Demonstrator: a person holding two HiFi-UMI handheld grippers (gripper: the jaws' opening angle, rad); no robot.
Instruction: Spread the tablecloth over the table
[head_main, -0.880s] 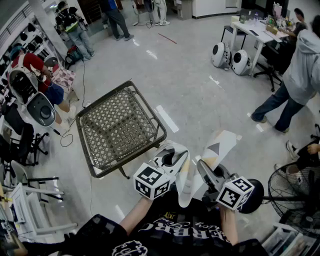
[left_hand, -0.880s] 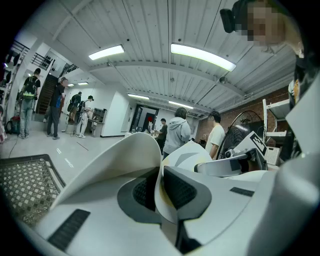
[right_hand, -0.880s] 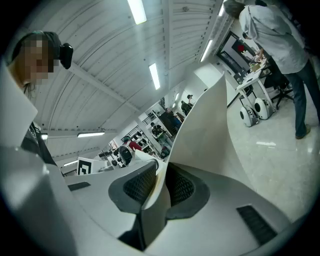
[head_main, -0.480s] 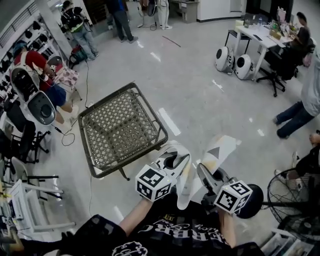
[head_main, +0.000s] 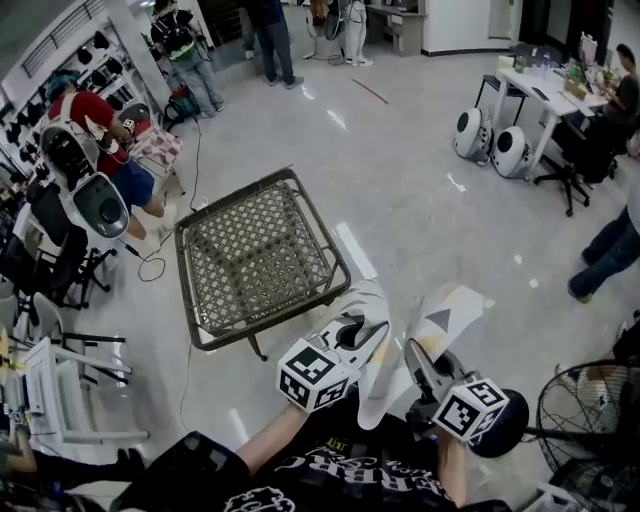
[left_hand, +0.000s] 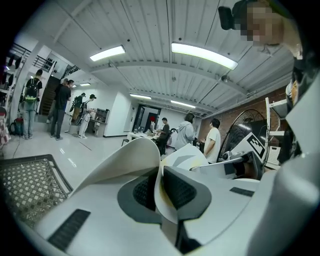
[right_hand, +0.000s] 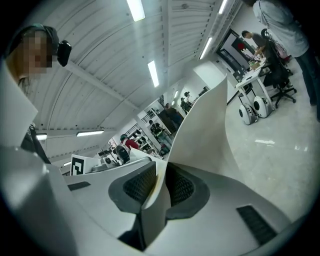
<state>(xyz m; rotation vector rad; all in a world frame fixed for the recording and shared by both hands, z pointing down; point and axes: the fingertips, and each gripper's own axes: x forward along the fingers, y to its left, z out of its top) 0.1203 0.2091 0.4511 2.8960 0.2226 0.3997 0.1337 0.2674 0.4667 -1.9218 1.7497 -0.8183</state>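
The table (head_main: 262, 262) is a low, dark metal frame with a lattice top, standing on the grey floor ahead and to the left of me. A white tablecloth (head_main: 378, 362) with a grey triangle print hangs folded between my two grippers, short of the table's near corner. My left gripper (head_main: 372, 322) is shut on a fold of the cloth (left_hand: 134, 156), which curls up between its dark pads (left_hand: 180, 189). My right gripper (head_main: 418, 352) is shut on another edge of the tablecloth (right_hand: 205, 131), which rises from its jaws like a sheet.
Chairs (head_main: 60, 265) and seated people (head_main: 95, 120) line the left wall. A floor fan (head_main: 590, 420) stands at the lower right. Two round white machines (head_main: 490, 142) sit by a desk (head_main: 545, 85) at the far right. People stand at the back.
The view has shifted: the table now sits further right and lower in the frame, closer to the grippers. The person in grey at the right has walked almost out of the frame.
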